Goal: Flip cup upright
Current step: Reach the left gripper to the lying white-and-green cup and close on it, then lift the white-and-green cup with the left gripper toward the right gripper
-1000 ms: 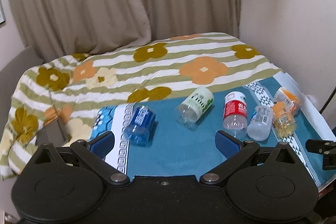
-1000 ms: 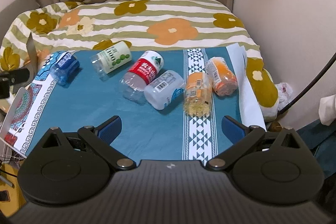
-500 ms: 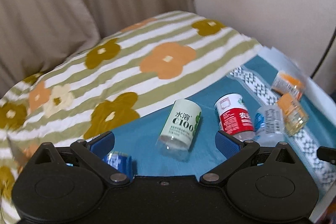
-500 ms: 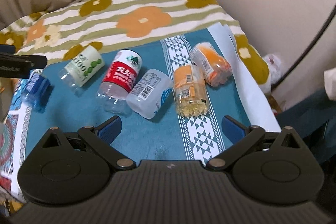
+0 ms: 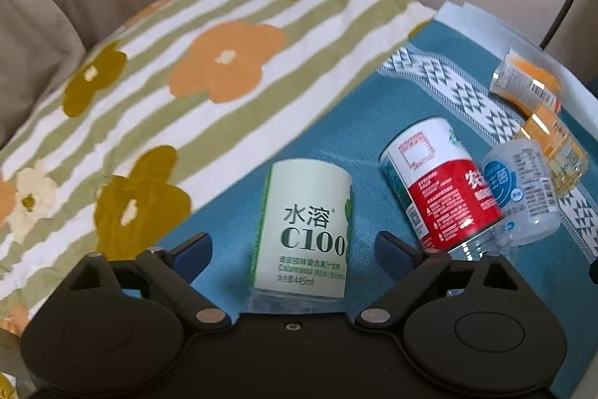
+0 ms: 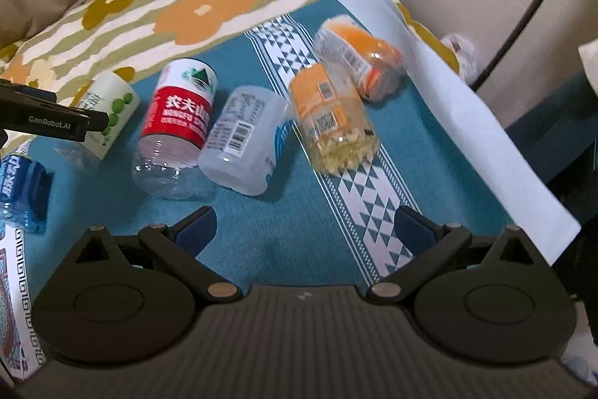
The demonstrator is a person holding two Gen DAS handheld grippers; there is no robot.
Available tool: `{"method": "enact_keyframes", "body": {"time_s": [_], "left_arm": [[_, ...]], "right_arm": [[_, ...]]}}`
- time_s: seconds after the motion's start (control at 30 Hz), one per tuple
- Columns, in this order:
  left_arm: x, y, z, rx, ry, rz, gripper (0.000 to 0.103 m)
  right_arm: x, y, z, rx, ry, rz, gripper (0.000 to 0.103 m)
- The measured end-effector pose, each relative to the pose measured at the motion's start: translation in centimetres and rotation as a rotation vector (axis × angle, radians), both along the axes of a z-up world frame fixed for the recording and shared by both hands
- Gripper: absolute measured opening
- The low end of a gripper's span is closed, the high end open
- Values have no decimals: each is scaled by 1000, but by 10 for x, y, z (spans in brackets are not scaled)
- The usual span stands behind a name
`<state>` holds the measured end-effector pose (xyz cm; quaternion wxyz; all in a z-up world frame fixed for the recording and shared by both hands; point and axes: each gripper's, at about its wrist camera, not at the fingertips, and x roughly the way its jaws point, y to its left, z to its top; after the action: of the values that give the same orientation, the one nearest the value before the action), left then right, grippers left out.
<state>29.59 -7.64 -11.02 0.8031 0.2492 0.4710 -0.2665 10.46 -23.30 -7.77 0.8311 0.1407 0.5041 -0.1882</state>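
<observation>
Teal cloth (image 5: 329, 122) lies seemingly bare between green-labelled cup (image 5: 308, 230) and wide left hand-held gripper (image 5: 293, 249).

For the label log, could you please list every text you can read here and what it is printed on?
"水溶 C100", "Calamansi" and "445ml": green-and-white cup, lying between the open left gripper fingers.
"农夫山泉" and "NONGFU": red-labelled cup.
"GenRobot.AI": left gripper's finger, seen from the right wrist.
Barcodes and fine print on the clear cup and both orange cups: too small to read.
Blue cup: blurred.
</observation>
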Motion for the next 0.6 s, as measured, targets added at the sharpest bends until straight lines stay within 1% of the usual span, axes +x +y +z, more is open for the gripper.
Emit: {"method": "enact_keyframes", "body": {"time_s": [0.07,0.2,0.27,0.43,0.6], "left_arm": [[3,-1,-7,2,17,-10,89],[7,-3,-19,3,58,-25,76],[7,-4,-22,14,63,-31,68],[9,1,-21,-10,74,-27,67],[9,3,-19,-11,75,-6,67]], "right_arm": [[0,1,-4,3,6,-18,103],[1,0,-11,13,25,-49,103],[2,-1,-13,18,30,-57,103],[4,-2,-14,16,30,-63,103],[7,-2,-12,16,25,-44,103]]}}
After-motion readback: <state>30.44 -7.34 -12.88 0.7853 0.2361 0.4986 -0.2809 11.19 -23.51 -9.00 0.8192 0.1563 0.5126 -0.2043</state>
